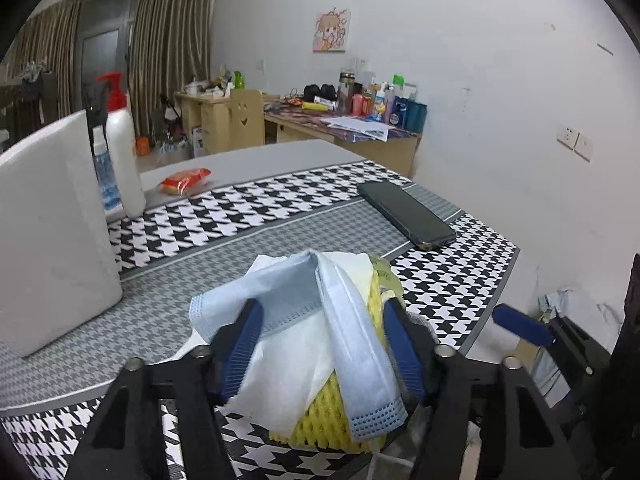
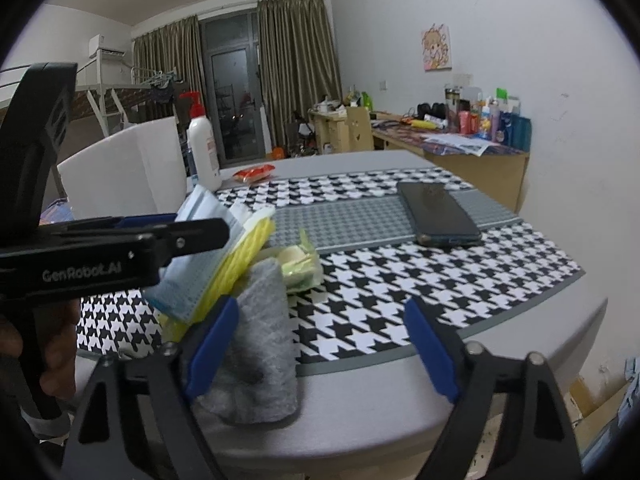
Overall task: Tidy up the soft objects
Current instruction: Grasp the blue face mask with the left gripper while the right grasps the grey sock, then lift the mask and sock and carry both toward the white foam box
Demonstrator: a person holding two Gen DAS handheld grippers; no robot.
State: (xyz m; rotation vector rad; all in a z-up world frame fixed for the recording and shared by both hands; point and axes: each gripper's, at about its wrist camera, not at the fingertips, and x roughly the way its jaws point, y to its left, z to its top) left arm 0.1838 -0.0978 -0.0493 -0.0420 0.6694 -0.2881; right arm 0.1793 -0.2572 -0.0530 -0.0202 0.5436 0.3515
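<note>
Left gripper (image 1: pixel 322 344) pinches stacked bundle, lower centre of frame: blue face mask (image 1: pixel 352 320) and white tissue (image 1: pixel 288 376) over yellow foam net (image 1: pixel 320 416). Right gripper (image 2: pixel 320 352) spread, empty; grey cloth (image 2: pixel 260 340) against its left finger.

Advice: keep squeeze even, layers may slip; lower flat.

Writing: "GenRobot.AI" on left gripper body, left of right-wrist frame. Bottle (image 2: pixel 203 148) label unreadable.

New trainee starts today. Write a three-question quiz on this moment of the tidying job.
1. True or false: the left gripper is shut on a bundle of face mask, tissue and yellow foam net.
2. What dark flat device lies on the houndstooth mat?
3. The right gripper is: A) open, B) shut on the grey cloth.

Key: 1 true; 2 the smartphone; 3 A.
</note>
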